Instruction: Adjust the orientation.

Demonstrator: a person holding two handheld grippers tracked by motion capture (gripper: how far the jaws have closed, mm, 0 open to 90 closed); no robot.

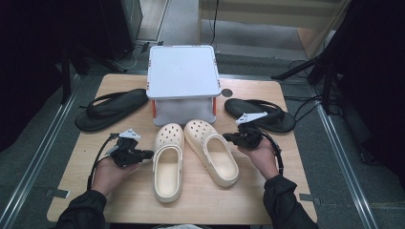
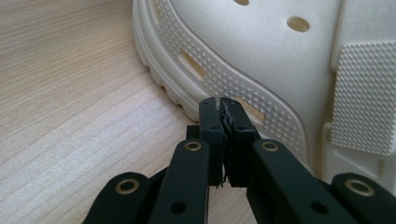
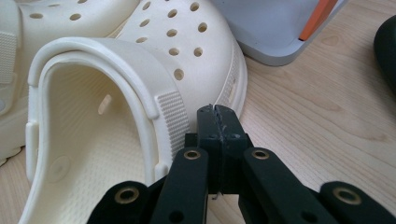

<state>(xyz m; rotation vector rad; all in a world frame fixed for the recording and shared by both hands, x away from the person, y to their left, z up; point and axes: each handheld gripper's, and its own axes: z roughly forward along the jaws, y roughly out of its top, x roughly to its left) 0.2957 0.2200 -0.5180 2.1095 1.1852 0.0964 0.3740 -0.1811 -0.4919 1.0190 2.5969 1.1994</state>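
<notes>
On the wooden worktop (image 1: pixel 119 205), my left claw (image 1: pixel 145 154) and right claw (image 1: pixel 227 138) are clenched, empty; I should spread them before gripping each cream clog (image 1: pixel 168 162).

Two cream clogs (image 1: pixel 168 162) (image 1: pixel 211 150), dotted with round holes and stippled along their sides, are lying just ahead of the black fingers (image 2: pixel 211 122) (image 3: pixel 208 125). Two black flip-flops (image 1: pixel 111 109) (image 1: pixel 260 114) are lying beyond them. The box (image 1: pixel 183 81) is showing pale grey with orange clips. The table (image 1: pixel 86 157) is showing light wood grain.
</notes>
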